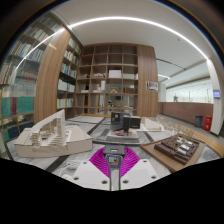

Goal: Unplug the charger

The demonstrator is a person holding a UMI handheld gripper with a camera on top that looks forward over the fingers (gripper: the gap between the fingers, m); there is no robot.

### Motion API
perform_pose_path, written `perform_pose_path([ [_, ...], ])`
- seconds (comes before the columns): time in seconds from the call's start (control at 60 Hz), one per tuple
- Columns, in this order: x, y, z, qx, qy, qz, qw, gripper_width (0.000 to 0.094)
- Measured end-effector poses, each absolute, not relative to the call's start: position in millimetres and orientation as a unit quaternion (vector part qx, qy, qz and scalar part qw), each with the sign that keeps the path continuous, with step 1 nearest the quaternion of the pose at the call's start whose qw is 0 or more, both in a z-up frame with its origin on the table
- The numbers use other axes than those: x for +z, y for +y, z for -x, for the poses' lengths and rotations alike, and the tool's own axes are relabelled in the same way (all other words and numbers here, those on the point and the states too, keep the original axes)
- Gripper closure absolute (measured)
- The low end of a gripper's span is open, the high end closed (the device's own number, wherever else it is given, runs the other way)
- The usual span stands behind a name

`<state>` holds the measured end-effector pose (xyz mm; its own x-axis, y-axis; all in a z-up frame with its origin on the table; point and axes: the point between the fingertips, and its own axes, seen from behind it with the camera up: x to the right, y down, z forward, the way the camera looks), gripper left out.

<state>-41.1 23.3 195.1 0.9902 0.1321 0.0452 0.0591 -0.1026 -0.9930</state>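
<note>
Charger [121, 122] looks like that dark blocky thing straight ahead at 12 o'clock, just beyond the gripper [112, 160] on the table [150, 152], though honestly it's hard to be sure. Gripper fingers are spread, pinching nothing, so the approach is dead forward.

Wooden bookshelf [108, 85] at back; white architectural model [45, 135] on table [85, 150] (dark model [182, 147] opposite).
</note>
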Motion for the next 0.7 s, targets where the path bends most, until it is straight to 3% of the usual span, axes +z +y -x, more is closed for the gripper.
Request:
perform_pose_path([
  [0.1, 185, 15, 13, 0.023, -0.055, 0.759, 0.649, 0.0849],
  [0.283, 37, 5, -12, 0.03, -0.052, 0.862, 0.503, 0.0846],
  [0.417, -6, -1, -24, 0.027, -0.037, 0.884, 0.465, 0.081],
  [0.567, -7, 5, -32, 0.022, -0.024, 0.889, 0.457, 0.06],
  [0.617, -5, 4, -33, 0.028, -0.026, 0.89, 0.455, 0.0347],
  [0.633, -3, 4, -33, 0.031, -0.026, 0.888, 0.458, 0.0305],
  [0.65, -1, 4, -33, 0.033, -0.026, 0.887, 0.461, 0.019],
  [0.683, 4, 2, -34, 0.037, -0.027, 0.884, 0.466, 0.0082],
  [0.7, 6, 0, -34, 0.039, -0.028, 0.883, 0.467, 0.0108],
])
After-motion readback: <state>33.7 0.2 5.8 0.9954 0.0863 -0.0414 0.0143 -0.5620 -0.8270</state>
